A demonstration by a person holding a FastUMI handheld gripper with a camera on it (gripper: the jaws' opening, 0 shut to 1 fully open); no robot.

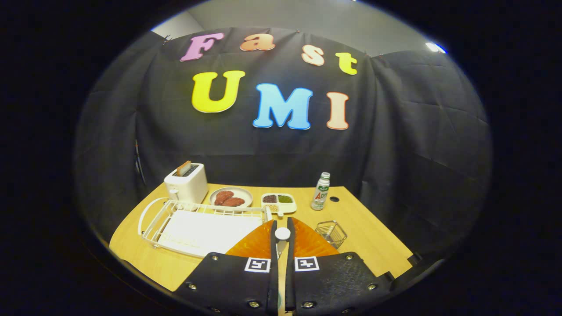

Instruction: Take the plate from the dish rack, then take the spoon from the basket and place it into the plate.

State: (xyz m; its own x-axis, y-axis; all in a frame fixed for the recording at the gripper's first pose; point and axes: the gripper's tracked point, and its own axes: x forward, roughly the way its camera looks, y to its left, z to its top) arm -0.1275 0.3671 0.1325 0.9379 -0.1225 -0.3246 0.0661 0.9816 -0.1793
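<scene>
A: Gripper (281, 229) state?
B: Fingers nearly closed, clamped on a white spoon (282, 234) end that sits between the tips.
A: Plate?
B: Orange plate (307, 241), right under and just ahead of the fingers, on the wooden table (377, 245).
A: Basket, rack?
B: Wire basket (331, 232) just ahead to the right (looks empty). White dish rack (197, 224) ahead-left.
A: Beyond?
B: Toaster (186, 182), plate of meat (231, 197), divided tray (279, 202), bottle (321, 191).
</scene>
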